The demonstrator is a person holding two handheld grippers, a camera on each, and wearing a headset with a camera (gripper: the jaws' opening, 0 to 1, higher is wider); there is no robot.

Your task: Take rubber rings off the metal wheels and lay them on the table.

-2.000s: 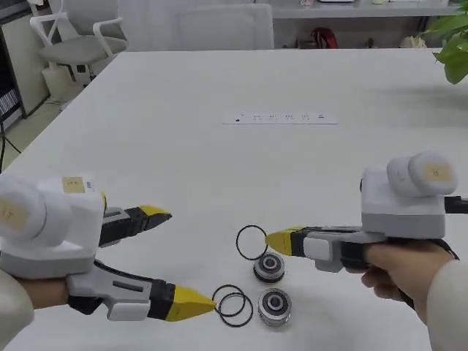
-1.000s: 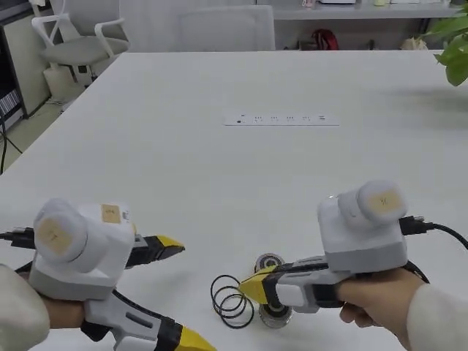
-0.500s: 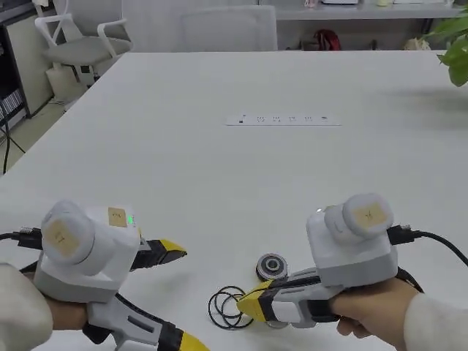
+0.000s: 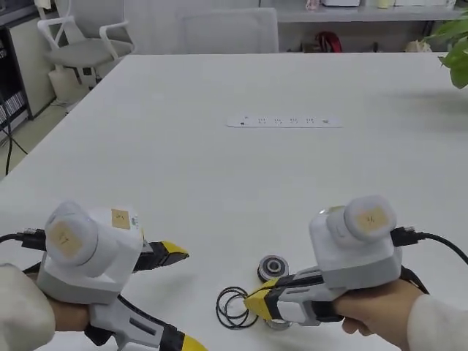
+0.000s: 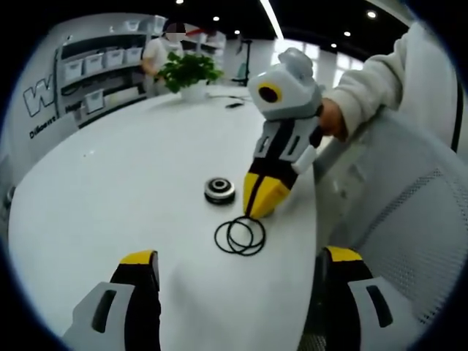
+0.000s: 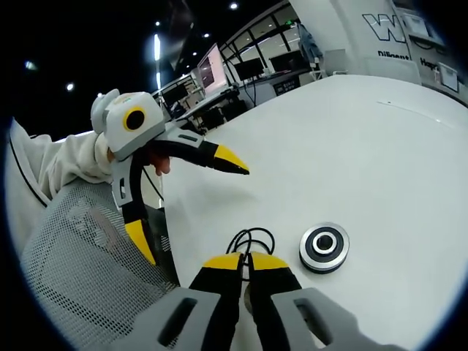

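White tabletop point(image 4: 219, 168) stretches across my head view, with a power strip point(image 4: 284, 121) lying flat above centre. An office chair point(image 4: 80, 45) stands beyond the far edge at upper left, and a leafy plant point(image 4: 457, 44) is in the upper right corner.

Low in the frame, right of centre, I have the right gripper point(image 4: 256, 300) angled down toward the left, its yellow-tipped jaws pressed together. Its own view shows them side by side with only a thin seam between. The tips sit at the right edge of the rubber rings point(image 4: 234, 307), which lie flat on the table in a loose overlapping bunch at lower centre. I cannot tell whether a ring is pinched between the tips or merely touched.

One metal wheel point(image 4: 273, 268) lies flat on the table just above the right gripper's nose, apart from the rings. In the right gripper view it sits lower right of centre, beside the jaws. A second wheel point(image 4: 277, 323) is mostly covered beneath that nose, so I can't say whether it carries a ring.

At lower left, the left gripper point(image 4: 181, 300) is off to the side of the rings, jaws spread wide. In the left gripper view its two tips rise at the bottom, with the rings lying ahead of them near the middle. A grey mesh chair back point(image 5: 409, 241) shows on the right side.
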